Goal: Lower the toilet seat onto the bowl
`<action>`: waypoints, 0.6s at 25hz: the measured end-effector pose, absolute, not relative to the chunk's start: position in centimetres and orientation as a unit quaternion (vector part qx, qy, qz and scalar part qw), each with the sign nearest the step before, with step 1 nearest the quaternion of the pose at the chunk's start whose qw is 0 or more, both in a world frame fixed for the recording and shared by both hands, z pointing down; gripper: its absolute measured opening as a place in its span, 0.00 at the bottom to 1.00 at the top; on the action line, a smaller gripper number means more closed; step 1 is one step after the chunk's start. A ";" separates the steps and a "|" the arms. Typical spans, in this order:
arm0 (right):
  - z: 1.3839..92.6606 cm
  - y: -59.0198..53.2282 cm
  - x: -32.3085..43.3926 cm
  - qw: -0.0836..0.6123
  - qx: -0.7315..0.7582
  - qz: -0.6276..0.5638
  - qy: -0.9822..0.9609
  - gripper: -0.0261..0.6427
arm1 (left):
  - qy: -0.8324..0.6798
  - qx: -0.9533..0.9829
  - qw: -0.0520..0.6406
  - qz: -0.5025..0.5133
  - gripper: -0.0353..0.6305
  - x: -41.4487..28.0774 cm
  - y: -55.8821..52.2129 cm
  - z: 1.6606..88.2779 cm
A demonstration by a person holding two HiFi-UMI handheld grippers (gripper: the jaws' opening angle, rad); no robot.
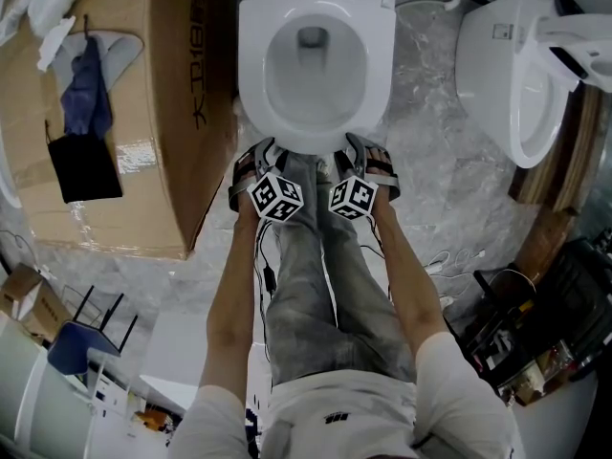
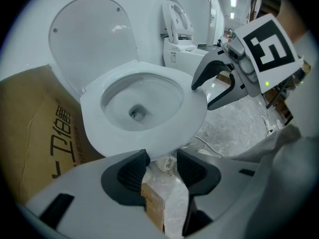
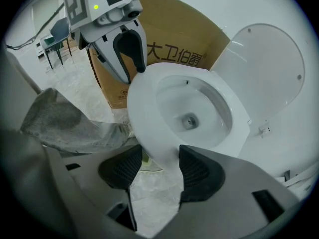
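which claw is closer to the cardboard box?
Left. The left claw hangs right beside the cardboard box; the right claw sits farther off, past the front of the toilet bowl.

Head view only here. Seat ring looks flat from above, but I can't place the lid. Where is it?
Observer: The lid stands upright behind the bowl, as the left gripper view shows.
Operator: Left gripper holding anything?
Observer: No. The left gripper has its fingers apart with nothing gripped; only floor clutter shows through the gap.
Operator: And the right?
Observer: The right gripper is open too. The toilet's front edge shows in its gap, but it is not clamped on it.
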State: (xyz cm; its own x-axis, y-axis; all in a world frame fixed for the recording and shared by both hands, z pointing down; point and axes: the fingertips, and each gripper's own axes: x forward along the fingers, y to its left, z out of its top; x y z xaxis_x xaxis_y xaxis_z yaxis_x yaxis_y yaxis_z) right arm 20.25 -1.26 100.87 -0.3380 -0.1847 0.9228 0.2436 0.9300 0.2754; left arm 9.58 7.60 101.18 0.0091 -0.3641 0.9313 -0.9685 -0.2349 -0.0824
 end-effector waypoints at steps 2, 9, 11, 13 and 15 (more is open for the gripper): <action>101.1 -1.3 20.2 0.576 -0.022 -0.184 -0.796 0.39 | -0.528 0.632 0.328 0.463 0.36 9.6 7.5 101.4; 101.3 -1.1 20.2 0.570 -0.032 -0.167 -0.804 0.39 | -0.541 0.631 0.330 0.447 0.36 9.4 6.9 101.0; 101.0 -1.1 20.3 0.566 -0.028 -0.155 -0.809 0.39 | -0.548 0.630 0.331 0.439 0.36 9.4 6.7 100.6; 100.5 -1.1 20.2 0.556 -0.017 -0.142 -0.819 0.39 | -0.557 0.630 0.330 0.430 0.36 9.4 6.6 100.0; 99.4 -1.5 19.8 0.537 0.005 -0.128 -0.834 0.36 | -0.567 0.629 0.328 0.418 0.36 9.3 6.3 99.3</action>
State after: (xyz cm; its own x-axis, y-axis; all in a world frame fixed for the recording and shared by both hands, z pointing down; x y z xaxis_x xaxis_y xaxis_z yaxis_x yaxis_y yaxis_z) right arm 19.77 -1.46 99.36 -0.4232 -0.1454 0.8943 0.1289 0.9673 0.2183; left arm 9.32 6.31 99.33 0.0068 -0.4393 0.8983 -0.9879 -0.1419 -0.0619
